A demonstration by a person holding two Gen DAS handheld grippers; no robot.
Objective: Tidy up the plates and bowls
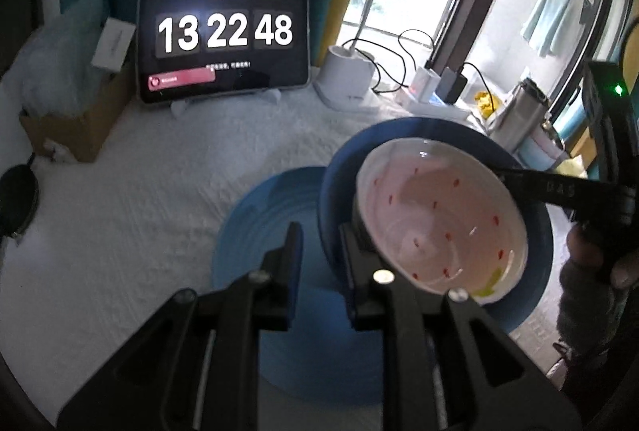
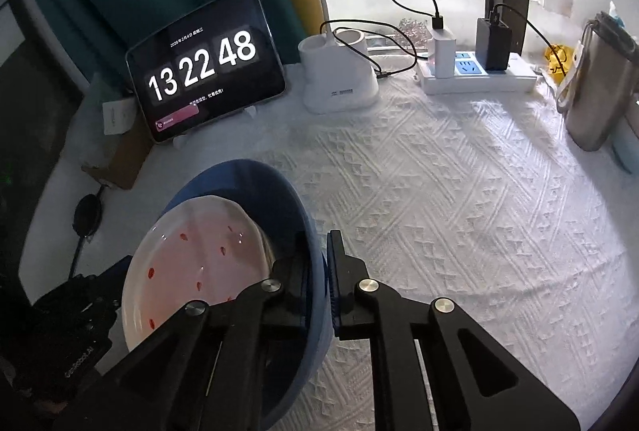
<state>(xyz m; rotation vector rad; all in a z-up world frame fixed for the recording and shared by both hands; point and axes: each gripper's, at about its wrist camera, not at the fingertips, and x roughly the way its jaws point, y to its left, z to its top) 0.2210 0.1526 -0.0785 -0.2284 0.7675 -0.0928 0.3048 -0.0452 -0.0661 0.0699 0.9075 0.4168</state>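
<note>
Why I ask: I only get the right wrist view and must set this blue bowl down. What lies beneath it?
Observer: A light blue plate lies on the white cloth, partly hidden under the blue bowl.
Operator: Does the left gripper grip the bowl too?
Observer: Yes, the left gripper is shut on its rim, one finger inside, one outside.
Operator: Anything in the white bowl?
Observer: Besides red specks, the white bowl shows a yellow-green patch near its lower edge.
</note>
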